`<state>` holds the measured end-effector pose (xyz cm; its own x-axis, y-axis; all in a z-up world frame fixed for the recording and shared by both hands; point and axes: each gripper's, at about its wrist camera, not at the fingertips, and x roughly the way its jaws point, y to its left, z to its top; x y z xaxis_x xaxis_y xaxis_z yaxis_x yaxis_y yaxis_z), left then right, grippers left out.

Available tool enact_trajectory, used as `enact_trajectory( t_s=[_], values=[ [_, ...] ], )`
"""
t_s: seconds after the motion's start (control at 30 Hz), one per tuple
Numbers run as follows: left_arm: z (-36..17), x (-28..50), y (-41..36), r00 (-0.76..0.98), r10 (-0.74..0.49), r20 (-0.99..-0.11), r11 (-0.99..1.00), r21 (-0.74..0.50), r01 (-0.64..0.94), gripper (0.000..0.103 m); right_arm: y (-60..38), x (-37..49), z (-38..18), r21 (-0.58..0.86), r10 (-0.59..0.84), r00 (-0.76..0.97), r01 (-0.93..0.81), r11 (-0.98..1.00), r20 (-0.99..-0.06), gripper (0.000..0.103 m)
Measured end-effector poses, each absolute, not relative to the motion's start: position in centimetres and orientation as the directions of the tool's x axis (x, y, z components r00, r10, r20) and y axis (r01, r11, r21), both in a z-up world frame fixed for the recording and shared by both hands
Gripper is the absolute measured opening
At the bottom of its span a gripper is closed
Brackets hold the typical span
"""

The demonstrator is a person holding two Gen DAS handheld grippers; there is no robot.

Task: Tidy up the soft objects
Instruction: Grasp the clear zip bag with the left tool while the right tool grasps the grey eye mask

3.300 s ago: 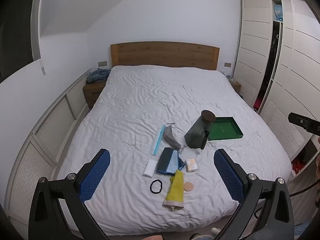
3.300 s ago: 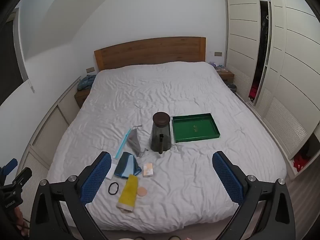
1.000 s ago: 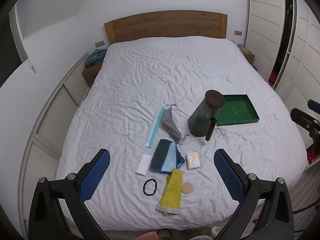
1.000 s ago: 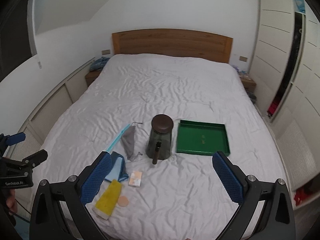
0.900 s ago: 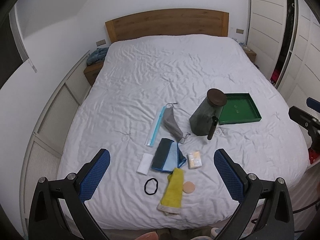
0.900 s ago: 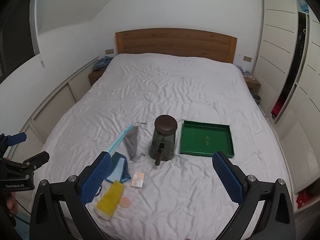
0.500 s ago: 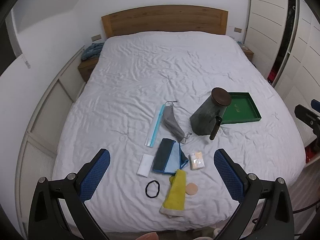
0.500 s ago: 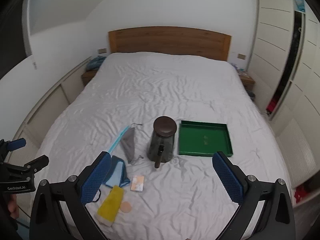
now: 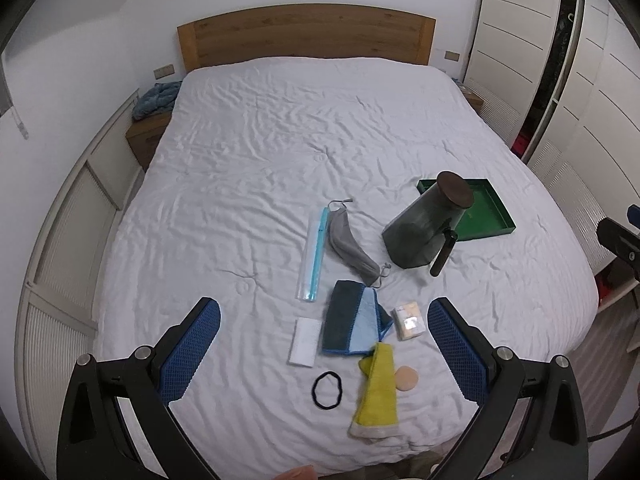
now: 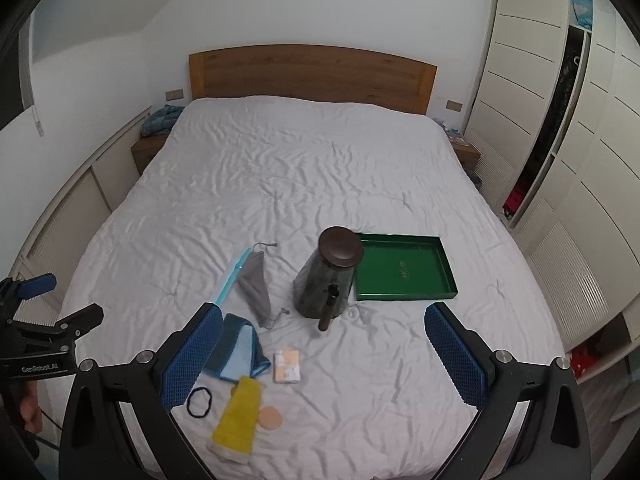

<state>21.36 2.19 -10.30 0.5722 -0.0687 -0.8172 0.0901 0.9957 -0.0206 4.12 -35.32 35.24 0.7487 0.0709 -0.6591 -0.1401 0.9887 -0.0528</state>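
The soft items are laid out in a loose cluster on the near part of the white bed [image 9: 280, 152], apparently so each can be reached singly: a yellow cloth [image 9: 377, 396] nearest the foot edge, with a round beige pad [image 9: 406, 378] touching its right side and a black hair tie [image 9: 327, 389] just to its left. Beyond these lie a folded blue towel [image 9: 352, 323], a white pad [image 9: 305, 342], a small wrapped packet [image 9: 408, 320], a grey pouch [image 9: 351, 247] and a clear zip bag [image 9: 314, 253]. A dark lidded jar [image 10: 327, 276] and a green tray [image 10: 404, 272] are set side by side further right, the tray judged to be the likely destination. The left gripper [image 9: 324, 354] and the right gripper [image 10: 323, 360] are both held spread wide above the foot of the bed, nothing between their pads, well apart from every item; no grasp is judged begun
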Motion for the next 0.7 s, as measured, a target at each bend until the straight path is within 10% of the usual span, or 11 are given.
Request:
enact_trajectory(
  t_s=[0.7],
  values=[
    [-28.7,29.9,5.5,0.413,0.045,-0.909,0.999,0.039,-0.023,0.102,-26.0,22.3,16.2,-0.138,0.233,0.628,-0.484,0.864,-0.743,0.103]
  ],
)
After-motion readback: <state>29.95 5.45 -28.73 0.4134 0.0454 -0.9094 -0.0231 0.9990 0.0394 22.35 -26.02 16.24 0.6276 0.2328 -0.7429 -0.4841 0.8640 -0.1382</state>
